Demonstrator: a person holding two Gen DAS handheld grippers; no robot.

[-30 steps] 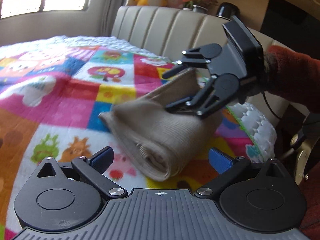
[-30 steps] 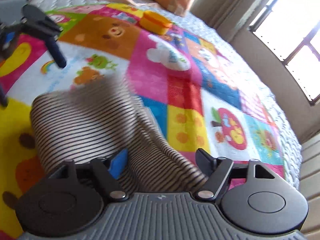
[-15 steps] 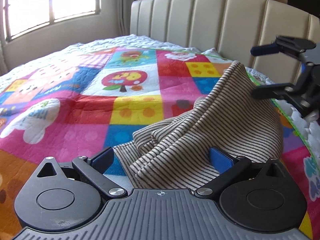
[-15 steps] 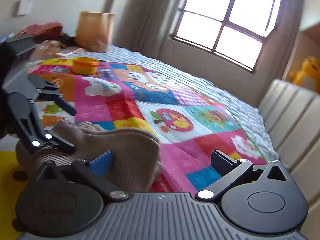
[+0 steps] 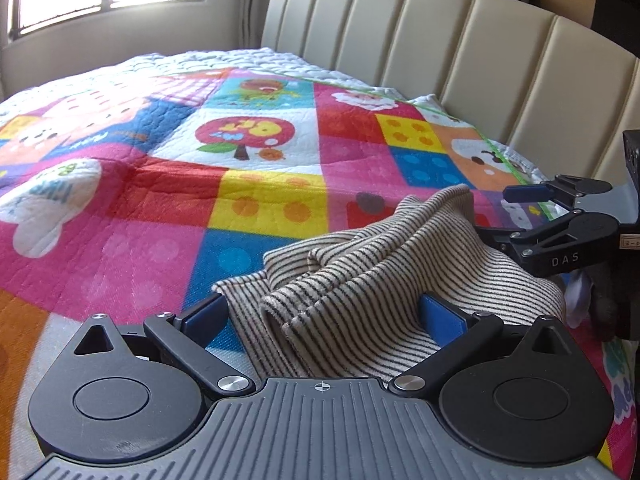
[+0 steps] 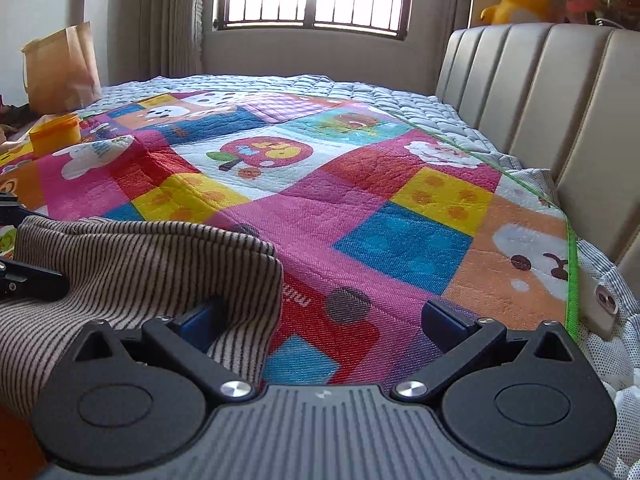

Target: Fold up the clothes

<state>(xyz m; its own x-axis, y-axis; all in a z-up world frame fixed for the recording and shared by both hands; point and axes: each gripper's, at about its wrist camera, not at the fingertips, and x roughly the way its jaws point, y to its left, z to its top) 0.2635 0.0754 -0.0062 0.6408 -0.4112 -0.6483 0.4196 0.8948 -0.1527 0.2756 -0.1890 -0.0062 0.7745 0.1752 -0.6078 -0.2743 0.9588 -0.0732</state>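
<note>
Left wrist view: beige black-striped knit garment, soft and limp, bunched near the bed's headboard edge between the gaping left hand-held gripper; right hand-held gripper wide open, empty. Best pinched at hems.

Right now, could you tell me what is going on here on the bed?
A person is folding a striped garment on a colourful quilt, with a claw in each hand. The left claw is open, straddling the bunched cloth. The right claw is open too, its left finger at the cloth's edge. Neither grips it.
</note>
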